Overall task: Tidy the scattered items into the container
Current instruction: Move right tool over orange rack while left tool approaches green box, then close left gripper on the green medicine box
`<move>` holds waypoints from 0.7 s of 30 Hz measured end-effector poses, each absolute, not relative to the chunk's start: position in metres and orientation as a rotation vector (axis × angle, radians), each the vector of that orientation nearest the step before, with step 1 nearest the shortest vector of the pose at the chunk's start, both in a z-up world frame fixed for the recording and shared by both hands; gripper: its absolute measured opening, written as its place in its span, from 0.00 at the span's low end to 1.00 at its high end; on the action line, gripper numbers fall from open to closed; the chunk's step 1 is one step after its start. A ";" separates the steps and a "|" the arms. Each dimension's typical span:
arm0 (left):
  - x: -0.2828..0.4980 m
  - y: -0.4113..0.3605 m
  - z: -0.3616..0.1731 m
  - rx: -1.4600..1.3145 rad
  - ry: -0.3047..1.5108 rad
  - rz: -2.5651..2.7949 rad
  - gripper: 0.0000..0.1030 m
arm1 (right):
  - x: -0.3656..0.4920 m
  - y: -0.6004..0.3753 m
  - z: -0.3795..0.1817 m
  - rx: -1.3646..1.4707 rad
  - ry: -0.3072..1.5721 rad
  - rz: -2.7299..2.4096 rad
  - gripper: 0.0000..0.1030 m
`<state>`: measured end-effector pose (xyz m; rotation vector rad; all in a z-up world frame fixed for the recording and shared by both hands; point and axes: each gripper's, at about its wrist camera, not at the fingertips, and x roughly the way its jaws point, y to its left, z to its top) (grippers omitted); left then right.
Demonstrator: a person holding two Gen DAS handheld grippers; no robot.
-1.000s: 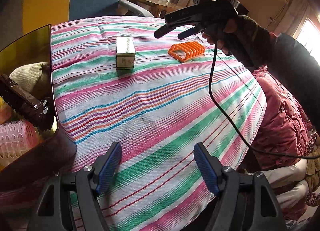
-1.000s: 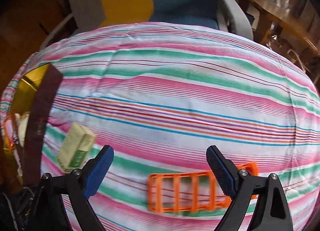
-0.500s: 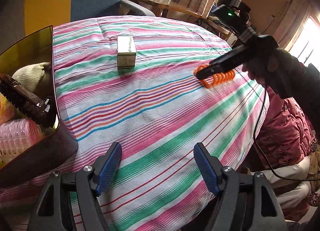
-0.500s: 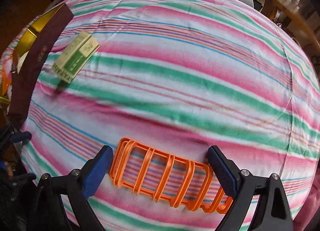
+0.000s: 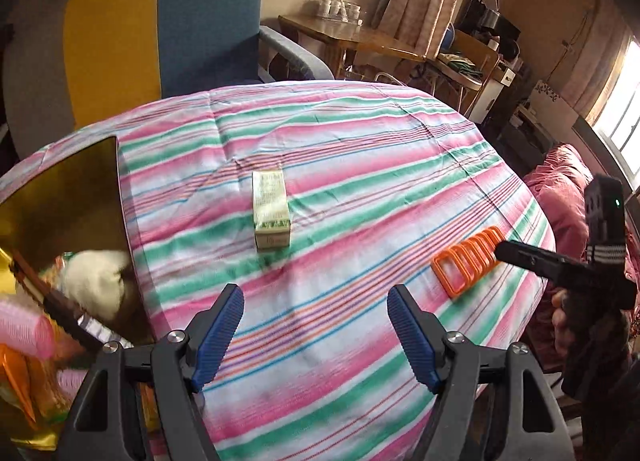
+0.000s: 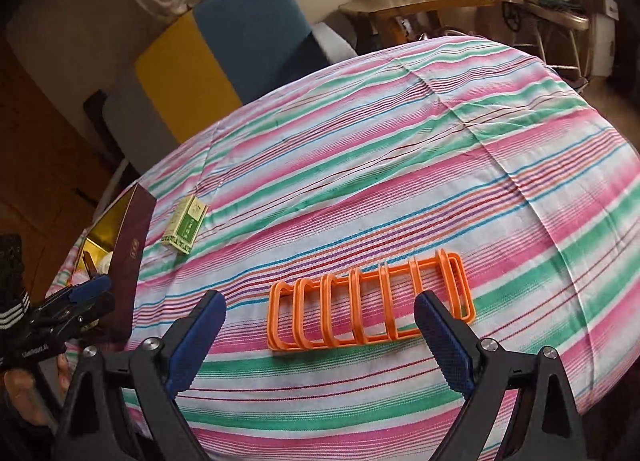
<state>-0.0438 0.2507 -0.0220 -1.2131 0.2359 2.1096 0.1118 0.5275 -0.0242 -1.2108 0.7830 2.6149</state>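
Note:
An orange plastic rack [image 6: 370, 303] lies flat on the striped tablecloth, just ahead of my open right gripper [image 6: 320, 335]; it also shows in the left wrist view [image 5: 466, 266] with the right gripper's tip beside it. A small green and white box [image 5: 271, 214] lies mid-table, also in the right wrist view [image 6: 185, 230]. The maroon container with gold lining [image 5: 60, 197] stands at the left, holding pink curlers [image 5: 24, 335], a comb and a cream ball. My left gripper [image 5: 316, 331] is open and empty next to the container.
The round table [image 6: 400, 165] has a pink, green and white striped cloth. A blue and yellow chair [image 5: 168, 33] stands behind it. A wooden side table with cups [image 5: 352, 33] is at the back. A pink padded seat [image 5: 568, 189] is at the right.
My right gripper has pulled back and lifted away from the orange rack, which now lies flat ahead of its open jaws. The left gripper has tilted up slightly near the container.

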 end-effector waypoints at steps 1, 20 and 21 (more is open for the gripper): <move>-0.049 0.255 -0.020 -1.217 0.249 2.110 0.74 | 0.117 0.527 -0.023 -1.179 0.796 2.612 0.93; -0.134 0.303 -0.080 -1.480 0.309 2.169 0.65 | 0.144 0.511 -0.042 -1.043 0.873 2.574 0.94; -0.135 0.302 -0.081 -1.484 0.297 2.172 0.62 | 0.145 0.512 -0.044 -1.045 0.882 2.565 0.94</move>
